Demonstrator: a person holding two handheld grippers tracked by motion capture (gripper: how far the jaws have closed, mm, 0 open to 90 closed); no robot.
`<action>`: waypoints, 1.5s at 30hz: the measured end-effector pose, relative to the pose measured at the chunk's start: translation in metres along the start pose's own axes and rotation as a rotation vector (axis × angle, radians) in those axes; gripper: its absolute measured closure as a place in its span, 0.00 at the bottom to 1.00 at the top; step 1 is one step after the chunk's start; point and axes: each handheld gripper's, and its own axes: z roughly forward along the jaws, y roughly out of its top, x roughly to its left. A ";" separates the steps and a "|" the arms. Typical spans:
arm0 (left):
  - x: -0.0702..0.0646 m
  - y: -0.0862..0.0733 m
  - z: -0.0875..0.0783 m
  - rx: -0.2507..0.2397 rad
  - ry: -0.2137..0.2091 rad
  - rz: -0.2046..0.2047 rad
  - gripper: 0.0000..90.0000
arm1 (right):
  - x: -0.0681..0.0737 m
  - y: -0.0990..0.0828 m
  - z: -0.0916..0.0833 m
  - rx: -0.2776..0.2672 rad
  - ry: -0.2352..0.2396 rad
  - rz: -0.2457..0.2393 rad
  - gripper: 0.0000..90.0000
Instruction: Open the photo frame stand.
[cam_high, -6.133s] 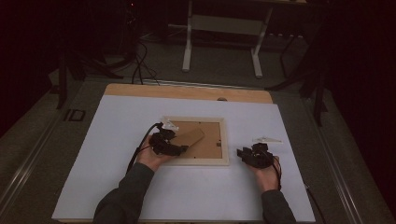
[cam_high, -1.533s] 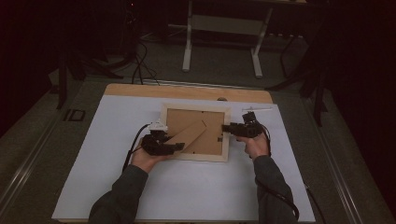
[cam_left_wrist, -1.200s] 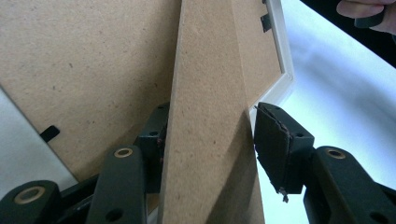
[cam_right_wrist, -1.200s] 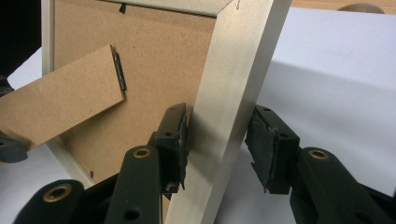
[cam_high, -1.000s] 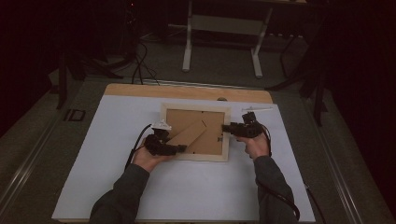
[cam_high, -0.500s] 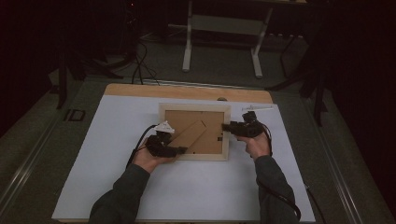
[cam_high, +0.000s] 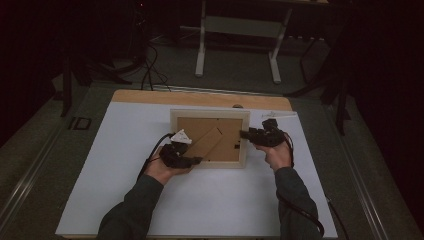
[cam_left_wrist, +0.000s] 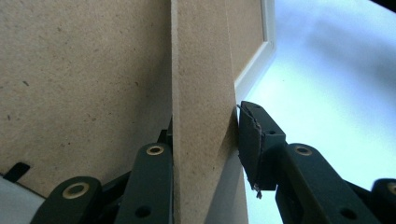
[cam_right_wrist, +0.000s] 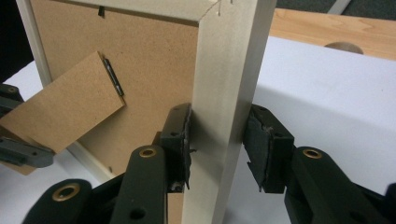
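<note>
A pale wooden picture frame (cam_high: 245, 140) shows its brown backing board, with its fold-out stand leg (cam_high: 210, 140) swung out. My left gripper (cam_high: 197, 160) is at the frame's near left. In the left gripper view the leg (cam_left_wrist: 201, 70) runs between the jaws of that gripper (cam_left_wrist: 205, 126), which have just been closing and press on it. My right gripper (cam_high: 245, 134) is at the frame's right side. Its jaws (cam_right_wrist: 219, 121) have just been closing too and clamp the frame's side rail (cam_right_wrist: 229, 56).
A white sheet (cam_high: 125, 175) covers the table, with a bare wooden strip (cam_high: 200, 97) along the far edge and a round hole (cam_high: 237, 106) in it. Beyond stands another table's white leg frame (cam_high: 235, 30). Cables trail from both grippers.
Since the earliest frame the right gripper has come from the table at the right to the frame's right rail, and the frame sits farther back. In the last second the frame tipped slightly.
</note>
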 end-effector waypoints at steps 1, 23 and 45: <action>0.000 0.000 0.000 0.000 0.002 0.002 0.76 | 0.000 0.000 -0.001 -0.005 0.002 -0.002 0.69; -0.001 0.008 0.000 0.001 0.048 0.017 0.81 | 0.010 0.005 -0.009 -0.019 -0.048 -0.070 0.69; 0.001 0.010 0.004 -0.018 0.090 -0.019 0.85 | 0.023 0.008 -0.009 -0.016 -0.087 -0.169 0.69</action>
